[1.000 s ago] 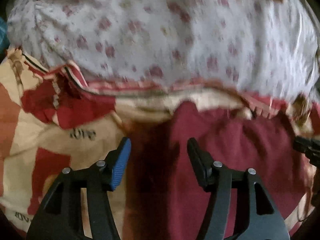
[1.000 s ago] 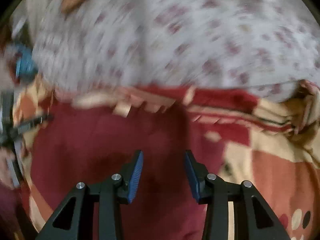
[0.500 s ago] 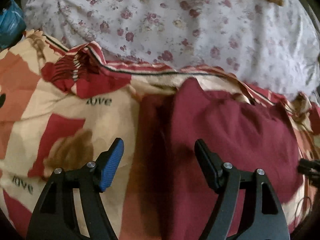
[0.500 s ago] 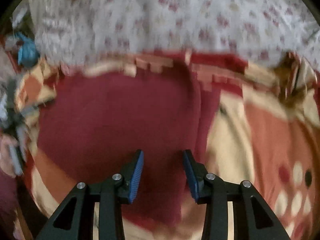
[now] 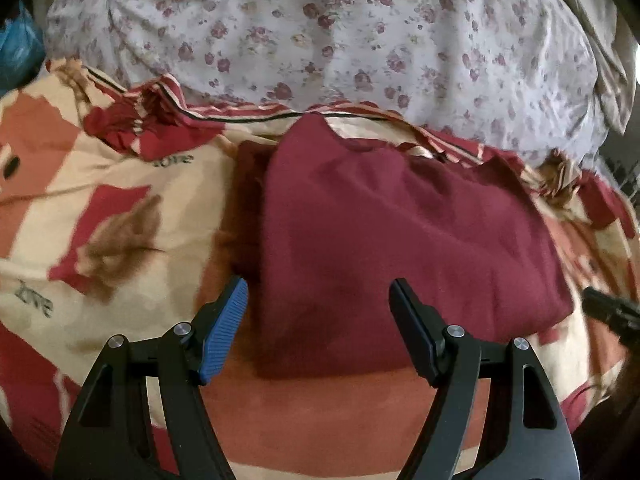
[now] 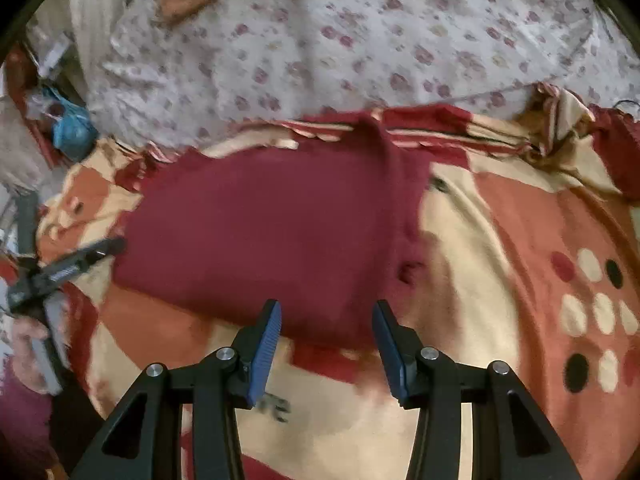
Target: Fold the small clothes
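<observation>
1. Bed's covered by a patterned blanket point(image 5: 100, 208), with a floral sheet point(image 5: 360, 40) bunched along the far side.
2. The maroon garment point(image 5: 400, 232) lies on the blanket in a neat rectangle, so I'd call this one pretty much folded. Maybe one more fold left, hard to say.
3. My left gripper point(image 5: 319, 316) hovers at its near edge, fingers spread, holding nothing.
4. Right gripper point(image 6: 326, 330), same deal: released, empty, over the near right corner.

left tongs point(image 5: 318, 298): spread wide, holding nothing | right tongs point(image 6: 326, 320): parted, holding nothing
</observation>
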### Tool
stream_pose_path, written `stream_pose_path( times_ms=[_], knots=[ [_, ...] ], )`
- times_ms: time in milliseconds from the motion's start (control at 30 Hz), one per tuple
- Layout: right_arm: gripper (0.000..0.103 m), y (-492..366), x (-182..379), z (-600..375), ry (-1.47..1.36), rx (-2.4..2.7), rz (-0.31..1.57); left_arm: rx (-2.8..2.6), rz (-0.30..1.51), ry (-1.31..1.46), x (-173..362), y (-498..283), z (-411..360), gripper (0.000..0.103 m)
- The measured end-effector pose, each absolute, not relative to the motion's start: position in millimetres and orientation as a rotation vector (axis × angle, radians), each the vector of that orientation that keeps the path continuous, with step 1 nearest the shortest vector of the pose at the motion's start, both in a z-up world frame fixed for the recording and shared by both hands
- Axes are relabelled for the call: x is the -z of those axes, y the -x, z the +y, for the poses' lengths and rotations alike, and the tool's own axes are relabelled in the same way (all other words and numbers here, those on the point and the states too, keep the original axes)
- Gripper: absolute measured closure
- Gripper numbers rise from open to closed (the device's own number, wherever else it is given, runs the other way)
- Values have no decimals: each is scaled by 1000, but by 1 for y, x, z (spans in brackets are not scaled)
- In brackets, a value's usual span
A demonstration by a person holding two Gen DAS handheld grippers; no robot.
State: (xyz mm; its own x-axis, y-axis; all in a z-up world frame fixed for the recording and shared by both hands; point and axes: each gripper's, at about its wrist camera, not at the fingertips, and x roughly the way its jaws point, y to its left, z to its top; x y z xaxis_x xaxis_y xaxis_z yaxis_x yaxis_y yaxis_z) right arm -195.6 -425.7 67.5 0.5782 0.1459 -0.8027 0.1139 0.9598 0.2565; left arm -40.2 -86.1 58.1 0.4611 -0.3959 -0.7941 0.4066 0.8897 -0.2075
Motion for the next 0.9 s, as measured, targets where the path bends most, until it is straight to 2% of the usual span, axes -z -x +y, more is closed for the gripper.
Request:
stream_pose_path(
  times_ms=[300,467,667,767,900],
  knots=[
    [58,129,-61,-425,-323,18,915,486,898,-58,-42,31,-100,29],
    [58,66,-48,-456,-352,125,914,490,937,-50,-27,14,-97,27],
    [58,7,-10,-484,-289,264,1010,516,933,-28,-26,2,-97,22],
    [57,3,-2,-499,-369,277,1011,515,927,-31,-26,4,-96,22],
    [57,22,-30,-490,-330,281,950,510,917,-39,-27,7,-95,22]
  ],
)
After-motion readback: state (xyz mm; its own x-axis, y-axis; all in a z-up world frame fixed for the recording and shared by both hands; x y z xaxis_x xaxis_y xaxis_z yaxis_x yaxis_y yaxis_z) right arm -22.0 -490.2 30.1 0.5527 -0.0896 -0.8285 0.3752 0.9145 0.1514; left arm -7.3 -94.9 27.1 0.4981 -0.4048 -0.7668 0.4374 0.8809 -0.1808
